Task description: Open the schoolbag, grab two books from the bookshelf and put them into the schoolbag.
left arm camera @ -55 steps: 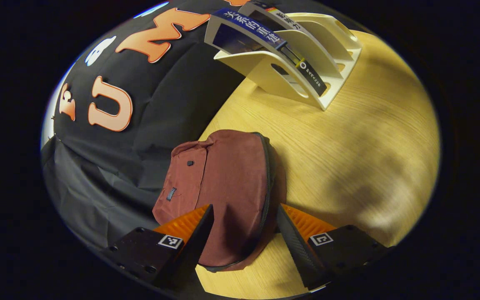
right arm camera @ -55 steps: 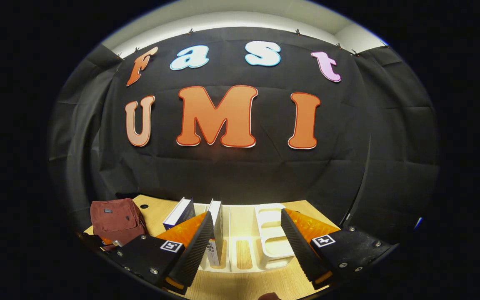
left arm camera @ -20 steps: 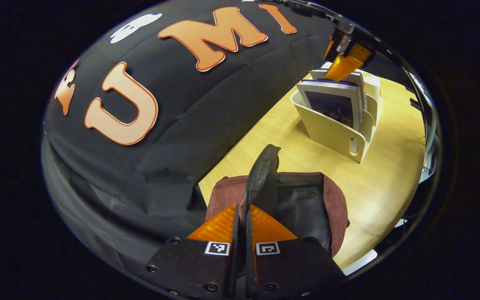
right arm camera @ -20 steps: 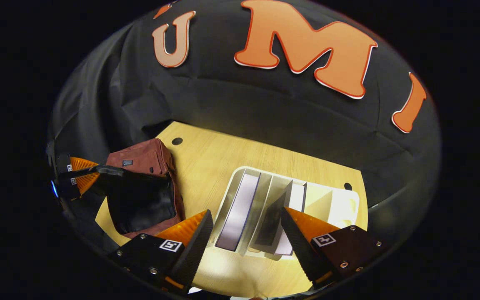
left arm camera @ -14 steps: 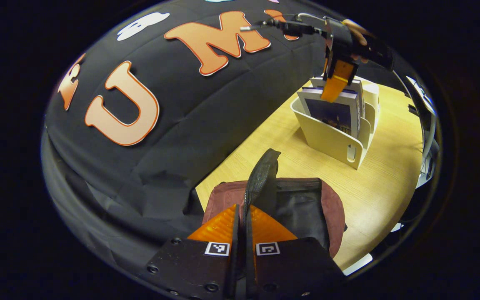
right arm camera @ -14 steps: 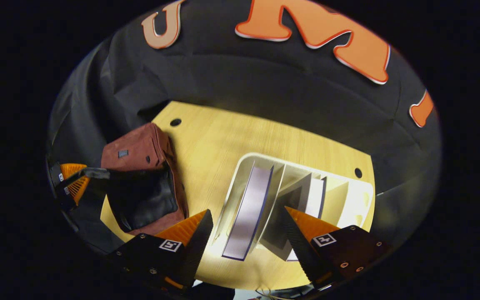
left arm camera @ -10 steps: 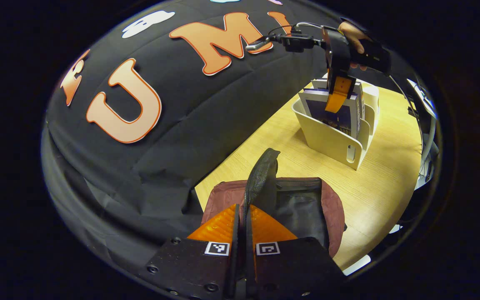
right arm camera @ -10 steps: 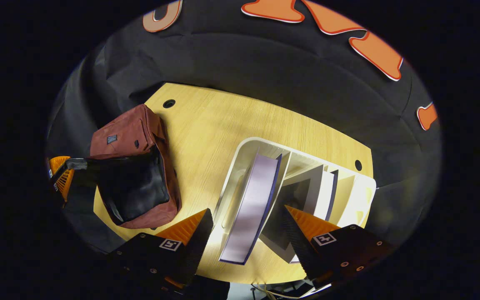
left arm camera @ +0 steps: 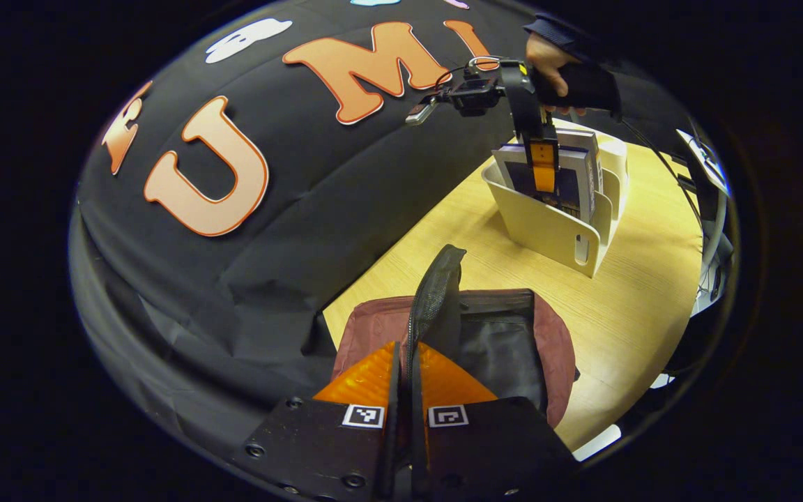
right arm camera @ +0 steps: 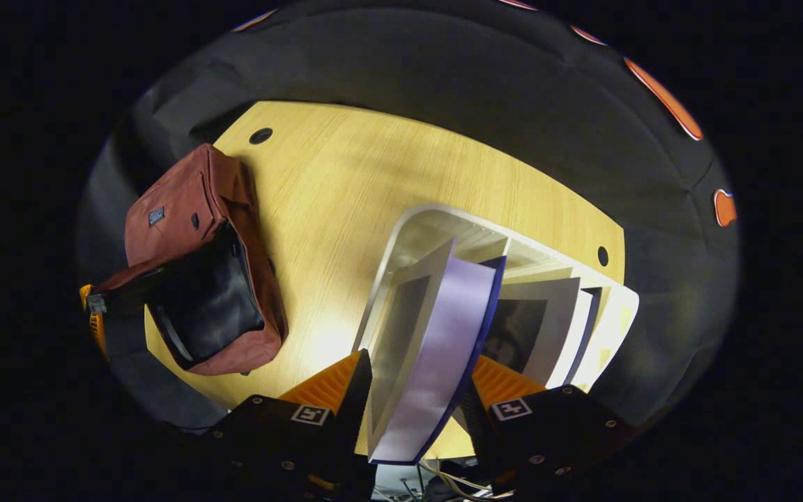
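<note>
Left gripper (left arm camera: 407,362) fingers pinch the open schoolbag's (right arm camera: 185,209) flap (left arm camera: 433,293); right gripper (right arm camera: 419,380) fingers close around a book (right arm camera: 436,348) in the bookshelf (left arm camera: 548,226).

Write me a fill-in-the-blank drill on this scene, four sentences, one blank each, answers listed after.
1. The left tongs are shut on the black flap of the maroon ____.
2. The right tongs straddle a book standing in the white ____.
3. The schoolbag lies with its mouth ____.
4. Both the bookshelf and the schoolbag rest on a ____ table.

Missing words: schoolbag; bookshelf; open; wooden
</note>
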The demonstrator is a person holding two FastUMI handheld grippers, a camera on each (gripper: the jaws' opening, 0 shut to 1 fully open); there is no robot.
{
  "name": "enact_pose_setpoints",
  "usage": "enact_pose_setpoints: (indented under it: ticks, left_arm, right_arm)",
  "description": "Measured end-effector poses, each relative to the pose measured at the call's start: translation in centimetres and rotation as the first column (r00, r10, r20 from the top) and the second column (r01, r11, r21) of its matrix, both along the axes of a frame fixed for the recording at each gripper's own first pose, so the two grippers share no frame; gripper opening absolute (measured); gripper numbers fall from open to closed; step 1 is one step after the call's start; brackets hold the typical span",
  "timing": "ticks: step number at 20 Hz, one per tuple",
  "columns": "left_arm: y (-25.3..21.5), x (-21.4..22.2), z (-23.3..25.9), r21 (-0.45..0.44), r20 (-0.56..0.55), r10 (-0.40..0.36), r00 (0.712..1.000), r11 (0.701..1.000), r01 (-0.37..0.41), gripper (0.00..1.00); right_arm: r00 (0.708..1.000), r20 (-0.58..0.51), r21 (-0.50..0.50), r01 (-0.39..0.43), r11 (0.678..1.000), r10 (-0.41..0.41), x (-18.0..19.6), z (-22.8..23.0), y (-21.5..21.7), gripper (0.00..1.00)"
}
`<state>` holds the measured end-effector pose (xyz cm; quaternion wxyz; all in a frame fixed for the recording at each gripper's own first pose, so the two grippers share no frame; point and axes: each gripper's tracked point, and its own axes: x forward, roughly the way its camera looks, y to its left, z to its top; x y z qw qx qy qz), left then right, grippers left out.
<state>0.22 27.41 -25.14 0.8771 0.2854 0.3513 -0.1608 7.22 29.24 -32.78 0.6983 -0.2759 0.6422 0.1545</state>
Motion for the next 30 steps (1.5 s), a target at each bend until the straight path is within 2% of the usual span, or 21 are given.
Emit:
enact_pose_setpoints:
  ticks: [4, 5, 7, 8, 11, 18, 25, 30]
  left_arm:
    - [0.4, 0.3, 0.1, 0.009, -0.003, -0.006, 1.0, 1.0, 0.006, 0.09]
    - [0.5, 0.4, 0.3, 0.011, -0.003, -0.008, 1.0, 1.0, 0.008, 0.09]
    - [0.8, 0.5, 0.3, 0.017, -0.003, -0.004, 1.0, 1.0, 0.004, 0.09]
    - [0.9, 0.4, 0.2, 0.015, -0.005, -0.004, 1.0, 1.0, 0.004, 0.09]
    - [0.9, 0.3, 0.0, 0.02, -0.014, -0.009, 1.0, 1.0, 0.009, 0.09]
    - [1.5, 0.7, 0.3, 0.002, -0.032, 0.01, 0.999, 1.0, -0.01, 0.09]
    - [2.2, 0.2, 0.3, -0.004, -0.058, 0.029, 0.998, 1.0, -0.03, 0.09]
    - [2.8, 0.1, 0.6, -0.007, -0.077, 0.047, 0.996, 0.999, -0.047, 0.09]
  right_arm:
    - [0.996, -0.063, -0.023, 0.061, 0.998, -0.062, -0.9, -1.0, 0.4, 0.52]
    - [0.995, -0.067, -0.027, 0.07, 0.997, -0.072, -0.9, -1.4, 0.2, 0.41]
    - [0.994, -0.069, -0.026, 0.08, 0.996, -0.081, -0.9, -1.4, 0.2, 0.53]
    - [0.993, -0.077, -0.025, 0.093, 0.995, -0.094, -1.2, -1.2, 0.1, 0.43]
    - [0.992, -0.062, 0.025, 0.112, 0.993, -0.11, -1.0, 0.4, 0.1, 0.39]
    - [0.991, -0.028, 0.193, 0.133, 0.972, -0.13, -2.7, 8.2, -1.6, 0.39]
    - [0.987, 0.011, 0.354, 0.143, 0.924, -0.157, -5.0, 14.8, -2.0, 0.39]
    - [0.982, 0.025, 0.483, 0.151, 0.863, -0.186, -6.7, 18.1, -1.0, 0.38]
